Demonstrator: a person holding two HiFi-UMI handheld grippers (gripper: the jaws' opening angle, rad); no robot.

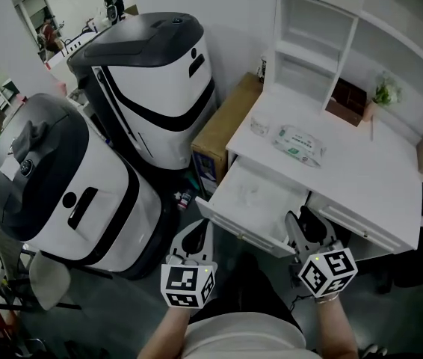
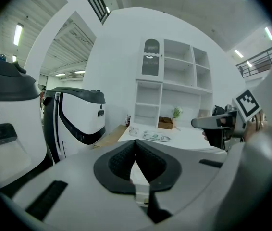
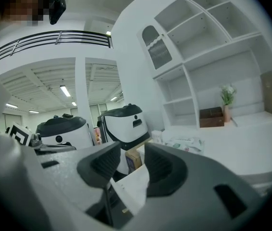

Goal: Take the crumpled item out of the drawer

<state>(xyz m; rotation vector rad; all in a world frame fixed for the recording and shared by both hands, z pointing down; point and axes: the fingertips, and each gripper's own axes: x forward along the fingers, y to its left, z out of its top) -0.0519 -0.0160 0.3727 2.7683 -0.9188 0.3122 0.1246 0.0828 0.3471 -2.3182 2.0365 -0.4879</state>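
The white desk's drawer (image 1: 230, 217) stands pulled out toward me. On its floor a pale crumpled item (image 1: 249, 193) shows only faintly. My left gripper (image 1: 197, 232) hovers just outside the drawer's front left corner, its jaws shut tip to tip with nothing held. My right gripper (image 1: 302, 221) hangs over the drawer's front right corner, open and empty. In the left gripper view the pads (image 2: 151, 161) meet at their tips, and the right gripper (image 2: 221, 123) shows off to the right. In the right gripper view a gap separates the pads (image 3: 161, 168), and the drawer's white edge (image 3: 132, 182) lies below it.
Two large white-and-black machines (image 1: 159, 88) (image 1: 62, 193) stand close on the left. A cardboard box (image 1: 226, 122) sits between them and the desk. On the desktop (image 1: 361, 170) lie a wipes pack (image 1: 299, 144) and a small clear thing (image 1: 259, 126). A shelf unit holds a brown box (image 1: 349, 100) and a plant (image 1: 386, 91).
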